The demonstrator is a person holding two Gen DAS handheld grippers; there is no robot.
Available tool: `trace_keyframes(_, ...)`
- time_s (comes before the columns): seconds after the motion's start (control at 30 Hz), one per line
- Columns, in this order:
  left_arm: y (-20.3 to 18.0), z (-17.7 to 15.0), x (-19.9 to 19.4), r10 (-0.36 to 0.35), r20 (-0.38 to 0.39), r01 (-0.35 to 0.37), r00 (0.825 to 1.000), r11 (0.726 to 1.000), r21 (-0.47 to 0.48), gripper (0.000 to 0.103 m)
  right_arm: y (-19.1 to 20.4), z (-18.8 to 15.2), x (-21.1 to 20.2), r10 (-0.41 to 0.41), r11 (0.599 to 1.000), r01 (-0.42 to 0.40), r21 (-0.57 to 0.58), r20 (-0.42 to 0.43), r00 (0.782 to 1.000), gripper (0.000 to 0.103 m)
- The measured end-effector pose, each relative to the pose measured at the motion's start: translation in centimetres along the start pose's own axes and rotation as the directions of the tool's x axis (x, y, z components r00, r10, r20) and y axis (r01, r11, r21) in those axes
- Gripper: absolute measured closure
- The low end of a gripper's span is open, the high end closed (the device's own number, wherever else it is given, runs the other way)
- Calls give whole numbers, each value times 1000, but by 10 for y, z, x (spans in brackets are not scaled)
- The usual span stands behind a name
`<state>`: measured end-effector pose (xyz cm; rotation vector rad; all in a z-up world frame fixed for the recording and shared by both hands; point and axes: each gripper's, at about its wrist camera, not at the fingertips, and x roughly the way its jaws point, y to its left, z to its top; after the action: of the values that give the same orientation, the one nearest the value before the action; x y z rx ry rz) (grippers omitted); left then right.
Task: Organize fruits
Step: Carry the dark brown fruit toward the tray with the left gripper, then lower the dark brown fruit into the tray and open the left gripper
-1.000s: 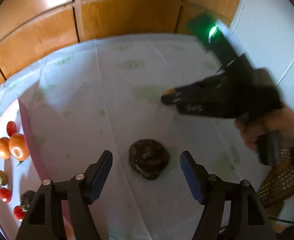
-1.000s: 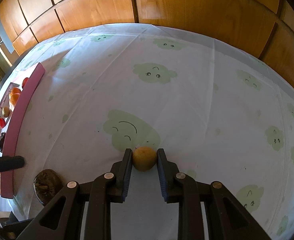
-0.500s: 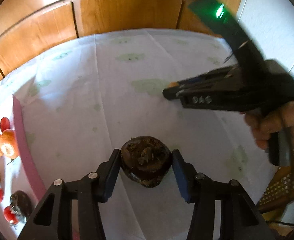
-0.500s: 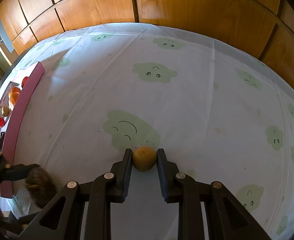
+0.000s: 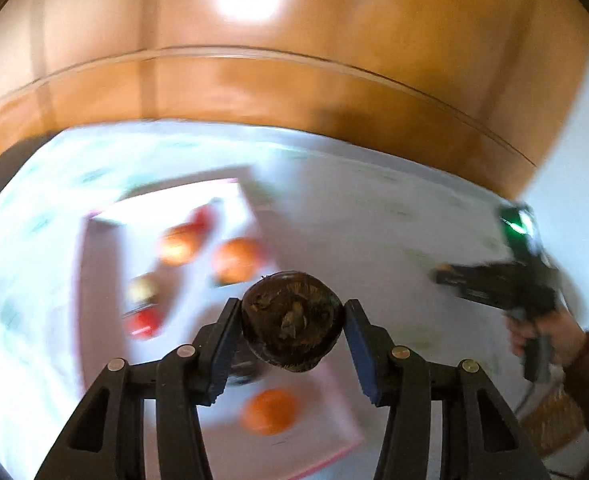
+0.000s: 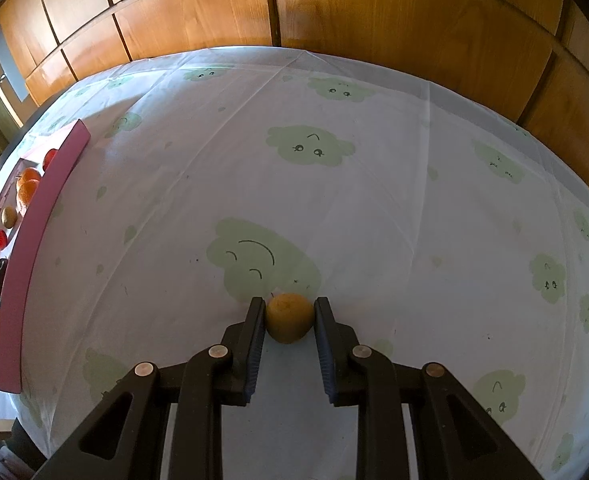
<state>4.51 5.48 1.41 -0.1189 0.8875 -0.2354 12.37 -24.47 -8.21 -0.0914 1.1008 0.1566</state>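
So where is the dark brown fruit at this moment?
In the left wrist view the dark brown fruit sits clamped between the left tongs, held above the pink tray, just in front of an orange.

No text, label, brand or number can be read in either view. The white cloth point(image 6: 374, 208) covering the surface carries only a printed pattern of pale green cloud shapes with small drawn faces, such as the large smiling one point(image 6: 260, 258) near the front and another with two dot eyes point(image 6: 308, 146) farther back; these are pictures, not writing. The left wrist view is heavily blurred, so any marking there is too smeared to tell. A small green light point(image 5: 516, 226) glows on the black device at its right edge, without any legible sign beside it.
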Motion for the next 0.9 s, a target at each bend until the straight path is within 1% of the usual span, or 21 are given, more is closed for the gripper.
trace_keyframes(0.07, 23, -8, -3, 46, -6, -47, 999, 998, -52, 51, 1, 0, 0, -2, 1000, 2, -1, 1, 1000, 78)
trace_keyframes(0.13, 46, -16, -3, 93, -28, -96, 995, 990, -107, 51, 2, -1, 0, -3, 1000, 3, 0, 1, 1000, 78)
trace_keyframes(0.2, 56, -25, 1, 120, -57, -127, 991, 982, -140, 51, 2, -1, 0, -5, 1000, 5, 2, 2, 1000, 78)
trace_keyframes(0.3, 63, -39, 5, 129, -87, -142, 988, 977, -156, 51, 3, -1, 0, -6, 1000, 6, 5, 3, 1000, 78)
trace_keyframes(0.37, 59, -45, 9, 132, -104, -146, 986, 979, -140, 51, 3, -2, -1, -7, 1000, 7, 5, 4, 1000, 78)
trace_keyframes(0.43, 59, -52, 14, 155, -125, -171, 980, 977, -126, 51, 2, -1, -1, -7, 1000, 7, 4, 3, 1000, 78)
trace_keyframes(0.5, 62, -57, 17, 149, -138, -168, 979, 975, -142, 51, 2, -1, -1, -6, 1000, 6, 3, 4, 1000, 78)
trace_keyframes(0.6, 62, -58, 18, 154, -124, -171, 980, 974, -148, 50, 1, -1, -1, -4, 1000, 4, 1, 4, 1000, 78)
trace_keyframes(0.73, 61, -58, 17, 178, -108, -192, 978, 971, -140, 49, 1, -2, -1, -6, 1000, 6, 5, 7, 1000, 78)
trace_keyframes(0.83, 65, -58, 12, 196, -87, -208, 977, 965, -157, 41, 2, -3, -1, -9, 1000, 9, 7, 10, 1000, 78)
trace_keyframes(0.9, 67, -58, 9, 219, -66, -227, 973, 961, -159, 40, 2, -4, -1, -12, 1000, 12, 9, 11, 1000, 78)
